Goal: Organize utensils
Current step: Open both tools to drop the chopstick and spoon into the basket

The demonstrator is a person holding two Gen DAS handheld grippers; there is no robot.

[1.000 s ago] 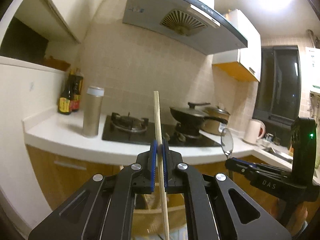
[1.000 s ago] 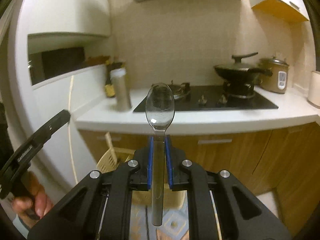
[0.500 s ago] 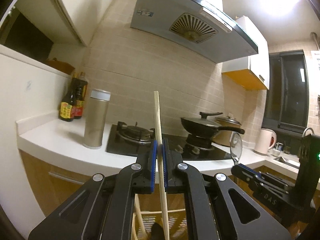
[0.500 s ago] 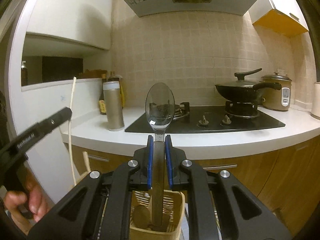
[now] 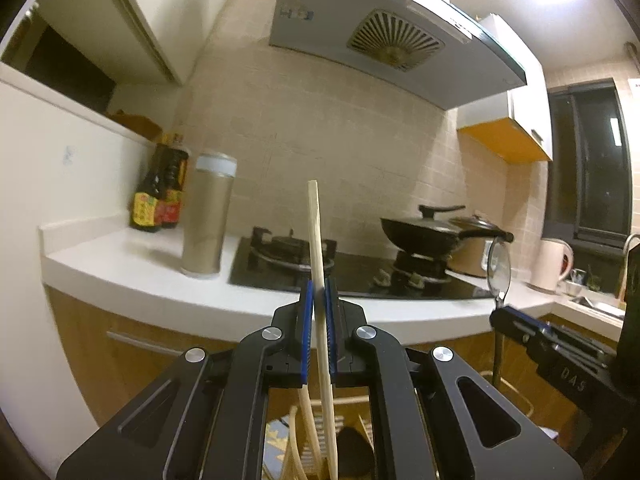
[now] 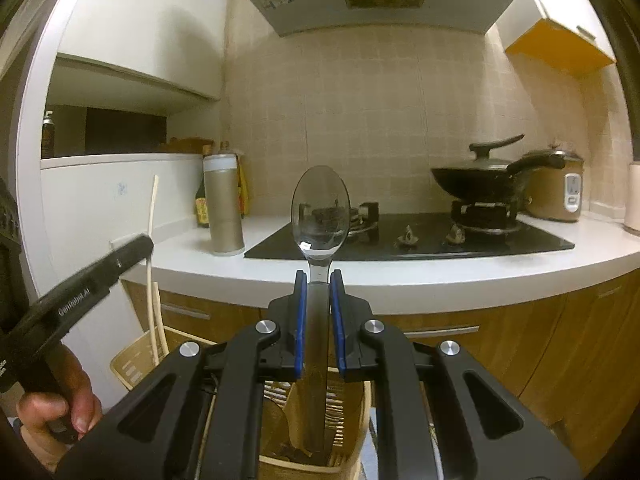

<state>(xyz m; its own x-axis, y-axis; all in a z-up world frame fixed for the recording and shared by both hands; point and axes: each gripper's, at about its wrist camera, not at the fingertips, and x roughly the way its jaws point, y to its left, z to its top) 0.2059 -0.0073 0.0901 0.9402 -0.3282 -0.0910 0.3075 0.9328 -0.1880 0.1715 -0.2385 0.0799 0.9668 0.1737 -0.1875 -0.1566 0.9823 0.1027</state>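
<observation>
Left gripper (image 5: 317,296) clamped on an upright chopstick (image 5: 316,248), right gripper (image 6: 318,280) clamped on a spoon (image 6: 320,212), each above its slatted holder (image 6: 352,456) at 6 o'clock; early release off-centre risks striking the rim.

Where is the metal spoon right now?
The metal spoon stands upright, clamped in the right claw, bowl up, handle reaching down into the slotted utensil holder below, in front of the white counter.
</observation>
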